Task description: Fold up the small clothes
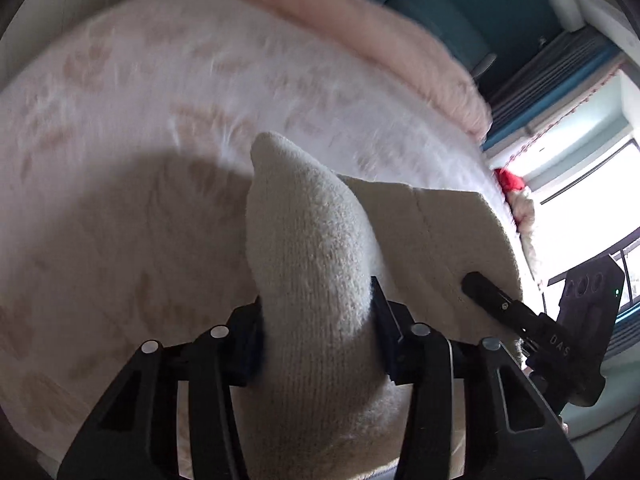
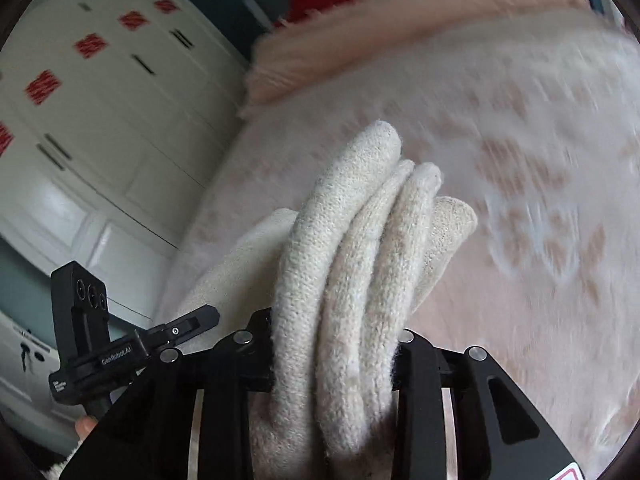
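My left wrist camera looks along its fingers, close over the bed cover point(image 1: 140, 128). My right camera faces likewise; both share the cream knit point(image 1: 312, 264) point(image 2: 348, 264) mid-frame.

Beyond the fingers in both wrist views spreads a pale bed cover point(image 1: 168, 92) with faint tan leaf-like prints, blurred in the right view; a fluffy pink blanket point(image 1: 360, 20) lies bunched along its far edge, with something red point(image 2: 316, 2) just past it; left of the fingers in the right view stands a white panelled wardrobe point(image 2: 100, 120) bearing red patches; right of the fingers in the left view is a bright window point(image 1: 592, 184)
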Tool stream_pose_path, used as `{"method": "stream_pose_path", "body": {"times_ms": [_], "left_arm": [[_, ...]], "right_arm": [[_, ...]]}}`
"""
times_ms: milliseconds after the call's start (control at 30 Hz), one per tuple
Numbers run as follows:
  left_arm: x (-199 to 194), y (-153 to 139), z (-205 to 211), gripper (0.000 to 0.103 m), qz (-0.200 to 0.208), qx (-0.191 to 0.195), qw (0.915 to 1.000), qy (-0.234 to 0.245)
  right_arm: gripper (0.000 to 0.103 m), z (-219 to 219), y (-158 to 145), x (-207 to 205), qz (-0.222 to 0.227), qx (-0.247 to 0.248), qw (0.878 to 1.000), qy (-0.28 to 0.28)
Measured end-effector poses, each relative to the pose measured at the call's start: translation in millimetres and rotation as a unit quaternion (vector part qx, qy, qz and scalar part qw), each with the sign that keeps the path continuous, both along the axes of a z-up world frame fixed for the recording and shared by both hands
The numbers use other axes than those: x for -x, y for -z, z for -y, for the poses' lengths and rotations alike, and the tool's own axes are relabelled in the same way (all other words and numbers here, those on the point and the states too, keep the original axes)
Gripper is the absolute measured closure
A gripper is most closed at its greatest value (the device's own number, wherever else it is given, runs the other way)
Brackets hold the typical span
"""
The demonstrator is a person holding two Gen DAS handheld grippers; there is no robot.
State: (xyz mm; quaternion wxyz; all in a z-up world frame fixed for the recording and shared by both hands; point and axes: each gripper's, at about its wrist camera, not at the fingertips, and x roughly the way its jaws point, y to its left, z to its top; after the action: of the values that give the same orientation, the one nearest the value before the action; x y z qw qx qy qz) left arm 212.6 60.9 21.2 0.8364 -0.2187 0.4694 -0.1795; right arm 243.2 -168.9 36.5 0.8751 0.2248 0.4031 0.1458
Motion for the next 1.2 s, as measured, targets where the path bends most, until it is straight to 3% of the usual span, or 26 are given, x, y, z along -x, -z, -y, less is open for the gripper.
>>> {"method": "stream_pose_path", "body": {"times_ms": [67, 133, 167, 233, 333, 400, 500, 567, 633, 700, 800, 867, 933, 1033, 1133, 1200], "left_arm": [[-5.2, -9.6, -1.6, 0.046, 0.020, -0.024, 0.9995, -0.004], [-15.8, 7.9, 4.8, 0.042, 0.007, -0.090, 0.9959, 0.000], [-19.2, 20.6, 6.6, 0.045, -0.010, -0.116, 0.9932, -0.001], [-15.3, 38.1, 3.2, 0.047, -0.033, -0.147, 0.9886, -0.002], [13.7, 26.8, -13.8, 0.045, -0.007, -0.110, 0.9938, -0.015], [29.3, 24.5, -18.1, 0.044, -0.008, -0.103, 0.9945, -0.017], [33.4, 36.6, -15.2, 0.043, -0.029, -0.107, 0.9936, -0.020], [34.6, 52.3, -10.3, 0.043, -0.051, -0.122, 0.9910, -0.020], [31.6, 75.3, -8.4, 0.040, -0.076, -0.146, 0.9862, -0.021], [29.6, 90.5, -13.4, 0.039, -0.098, -0.135, 0.9856, -0.025], [33.0, 82.1, -15.2, 0.039, -0.085, -0.138, 0.9864, -0.029], [34.0, 79.2, -11.6, 0.039, -0.078, -0.155, 0.9845, -0.024], [35.5, 77.9, -7.0, 0.040, -0.076, -0.170, 0.9823, -0.022], [47.0, 65.5, 3.6, 0.041, -0.066, -0.188, 0.9798, -0.016], [63.8, 47.4, 18.7, 0.041, -0.036, -0.214, 0.9762, 0.003], [75.7, 35.8, 28.3, 0.039, -0.016, -0.233, 0.9723, 0.010]], "right_arm": [[0.057, 3.0, 21.9, -17.2, -0.035, 0.020, 0.999, 0.009], [0.057, 14.7, 58.8, -33.4, -0.095, 0.075, 0.992, 0.044], [0.070, 23.5, 66.2, -32.1, -0.118, 0.096, 0.986, 0.067], [0.090, 37.4, 57.2, -15.9, -0.095, 0.069, 0.990, 0.078], [0.088, 23.1, 19.1, 19.7, -0.044, 0.071, 0.996, 0.037], [0.088, 2.0, 16.9, 36.9, -0.039, 0.058, 0.998, -0.001], [0.089, -28.7, 46.3, 38.4, -0.062, 0.100, 0.992, -0.042], [0.103, -32.0, 85.4, 29.0, -0.106, 0.161, 0.980, -0.044], [0.103, -16.4, 102.1, 28.5, -0.121, 0.130, 0.984, -0.029], [0.103, -13.8, 85.6, 32.5, -0.124, 0.108, 0.986, -0.012], [0.102, -32.5, 48.6, 50.4, -0.071, 0.149, 0.986, -0.023], [0.102, -41.0, 58.8, 48.0, -0.079, 0.202, 0.976, -0.027], [0.103, -40.5, 93.2, 38.2, -0.124, 0.231, 0.965, -0.032], [0.103, -40.6, 76.0, 48.7, -0.100, 0.217, 0.971, -0.017], [0.093, -46.9, 40.3, 72.0, -0.053, 0.231, 0.972, 0.003], [0.076, -47.0, 24.2, 87.1, -0.029, 0.250, 0.967, 0.031]]}}
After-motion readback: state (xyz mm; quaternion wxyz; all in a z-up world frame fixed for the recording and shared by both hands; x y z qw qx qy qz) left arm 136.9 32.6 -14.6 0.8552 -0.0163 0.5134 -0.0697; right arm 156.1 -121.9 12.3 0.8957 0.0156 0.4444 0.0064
